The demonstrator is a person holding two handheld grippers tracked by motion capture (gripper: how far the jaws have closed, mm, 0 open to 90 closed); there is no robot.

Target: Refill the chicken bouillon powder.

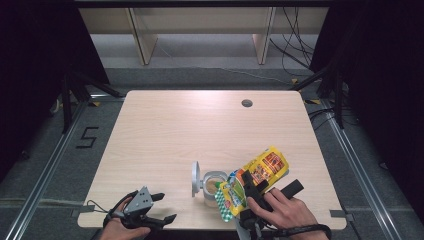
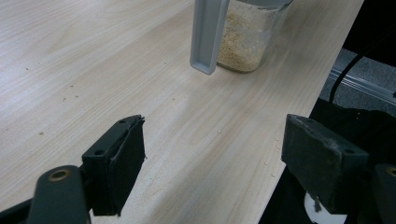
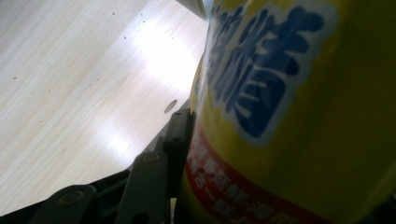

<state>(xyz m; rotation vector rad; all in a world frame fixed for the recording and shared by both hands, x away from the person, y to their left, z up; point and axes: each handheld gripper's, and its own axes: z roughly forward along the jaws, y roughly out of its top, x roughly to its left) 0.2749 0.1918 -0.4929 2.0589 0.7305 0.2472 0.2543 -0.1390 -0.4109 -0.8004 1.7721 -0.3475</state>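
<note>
A clear jar (image 1: 214, 186) of beige granules stands near the table's front edge, its grey lid (image 1: 195, 179) flipped up on the left side. My right gripper (image 1: 248, 187) is shut on a yellow printed bag (image 1: 262, 167), which lies tilted right beside the jar with its green-checkered end low. In the right gripper view the bag (image 3: 289, 116) presses against one black finger (image 3: 180, 135); the other is hidden behind it. My left gripper (image 1: 167, 206) rests at the front left corner, open, nothing between its jaws (image 2: 210, 154). It faces the jar (image 2: 243, 42) and lid (image 2: 208, 32).
The wooden table (image 1: 200, 125) has a round cable hole (image 1: 246, 103) at the back right. A few crumbs (image 2: 65, 98) lie on the wood. Dark floor, metal rails and wooden shelving surround the table.
</note>
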